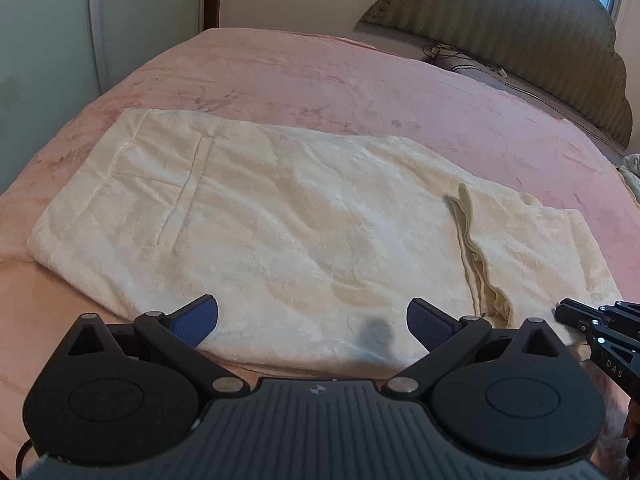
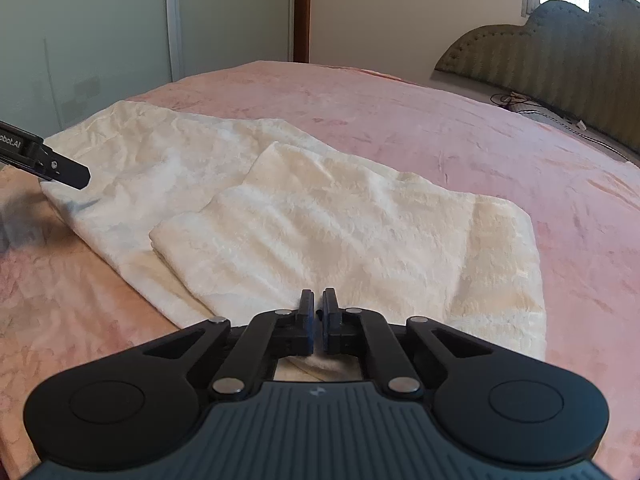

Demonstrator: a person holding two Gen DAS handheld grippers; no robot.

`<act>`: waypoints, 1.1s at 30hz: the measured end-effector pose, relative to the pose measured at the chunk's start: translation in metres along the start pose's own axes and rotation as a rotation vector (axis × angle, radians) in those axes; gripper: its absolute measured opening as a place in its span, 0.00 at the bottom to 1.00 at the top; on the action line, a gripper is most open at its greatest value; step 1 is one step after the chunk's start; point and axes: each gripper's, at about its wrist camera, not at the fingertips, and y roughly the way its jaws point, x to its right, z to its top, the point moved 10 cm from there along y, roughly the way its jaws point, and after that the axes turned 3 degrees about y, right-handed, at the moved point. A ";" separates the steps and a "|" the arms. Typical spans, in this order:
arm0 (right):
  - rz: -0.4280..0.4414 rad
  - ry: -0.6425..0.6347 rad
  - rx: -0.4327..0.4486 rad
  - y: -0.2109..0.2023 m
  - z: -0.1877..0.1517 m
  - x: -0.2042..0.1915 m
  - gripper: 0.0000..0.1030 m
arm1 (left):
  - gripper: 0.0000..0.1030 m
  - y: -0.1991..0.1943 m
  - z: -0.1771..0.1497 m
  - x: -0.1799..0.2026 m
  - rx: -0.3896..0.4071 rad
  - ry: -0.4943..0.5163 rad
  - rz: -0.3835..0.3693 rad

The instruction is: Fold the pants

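Cream fleece pants (image 1: 280, 216) lie flat on the pink bed, partly folded, with one end doubled back over the rest (image 2: 344, 236). My left gripper (image 1: 312, 320) is open, hovering empty just above the near edge of the pants; its blue pads (image 1: 196, 320) stand wide apart. My right gripper (image 2: 319, 312) has its jaws nearly together at the near edge of the folded part; cream cloth shows under the fingers, and I cannot tell if it is pinched. The right gripper also shows in the left wrist view (image 1: 576, 316), and the left one shows in the right wrist view (image 2: 60, 168).
The pink bedspread (image 1: 320, 80) covers the whole bed. A padded headboard (image 1: 520, 40) stands at the far right with a cable and dark items below it. A wardrobe door (image 2: 80, 40) stands beyond the far left bed edge.
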 end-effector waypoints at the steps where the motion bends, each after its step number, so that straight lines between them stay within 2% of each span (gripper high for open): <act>1: -0.003 0.002 0.008 -0.002 0.001 0.001 0.02 | 0.98 0.000 0.000 0.001 0.000 0.005 0.000; 9: -0.087 0.071 0.083 -0.029 0.010 0.041 0.02 | 0.98 0.004 0.000 0.011 -0.009 0.024 0.001; 15: -0.266 0.157 0.121 -0.058 0.002 0.113 0.02 | 0.98 0.005 -0.001 0.015 -0.015 0.041 0.004; 19: -0.346 0.230 0.083 -0.061 -0.017 0.158 0.03 | 0.98 0.006 -0.001 0.014 -0.017 0.039 0.010; 22: -0.354 0.293 0.050 -0.055 -0.031 0.172 0.03 | 0.98 0.005 -0.001 0.011 -0.018 0.036 0.011; 25: -0.357 0.332 0.115 -0.070 -0.023 0.172 0.04 | 0.98 0.002 0.000 0.008 -0.011 0.040 0.017; 28: -0.397 0.339 0.216 -0.096 0.003 0.167 0.04 | 0.98 -0.001 0.001 -0.004 -0.003 0.022 0.013; 30: -0.374 0.244 0.224 -0.096 0.026 0.137 0.04 | 0.98 -0.003 0.000 -0.015 -0.006 -0.011 0.009; 33: -0.222 0.050 0.195 -0.069 0.053 0.055 0.05 | 0.98 -0.008 -0.003 -0.037 -0.006 -0.063 0.009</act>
